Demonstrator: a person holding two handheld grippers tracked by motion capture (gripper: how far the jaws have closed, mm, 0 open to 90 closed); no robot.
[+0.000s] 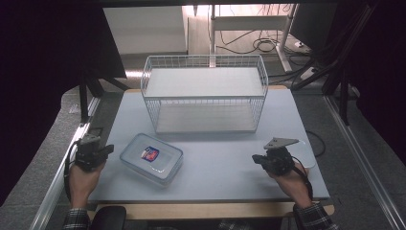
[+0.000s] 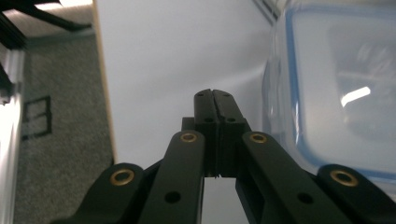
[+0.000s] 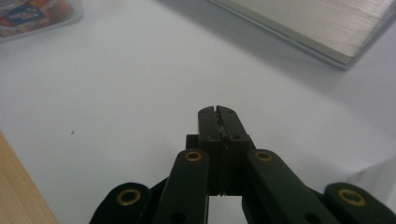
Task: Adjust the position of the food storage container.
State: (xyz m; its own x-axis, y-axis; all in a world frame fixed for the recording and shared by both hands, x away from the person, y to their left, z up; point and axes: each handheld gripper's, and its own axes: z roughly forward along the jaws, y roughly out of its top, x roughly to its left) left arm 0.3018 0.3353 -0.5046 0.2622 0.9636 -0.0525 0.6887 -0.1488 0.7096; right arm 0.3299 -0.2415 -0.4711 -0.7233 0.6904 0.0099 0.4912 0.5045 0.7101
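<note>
1. We have the left gripper (image 1: 108, 150) low over the worktop (image 1: 215, 165) at its left edge, jaws pressed together with nothing between them.
2. The clear lidded container (image 1: 151, 158) lies flat on the worktop just beside those jaws, to their right in the left gripper view, not touching.
3. Our right gripper (image 1: 256, 159) sits near the right edge, jaws likewise together and empty, well apart from the container.
4. Behind both, the white wire basket (image 1: 204, 93) stands upright at the far side of the worktop.
</note>
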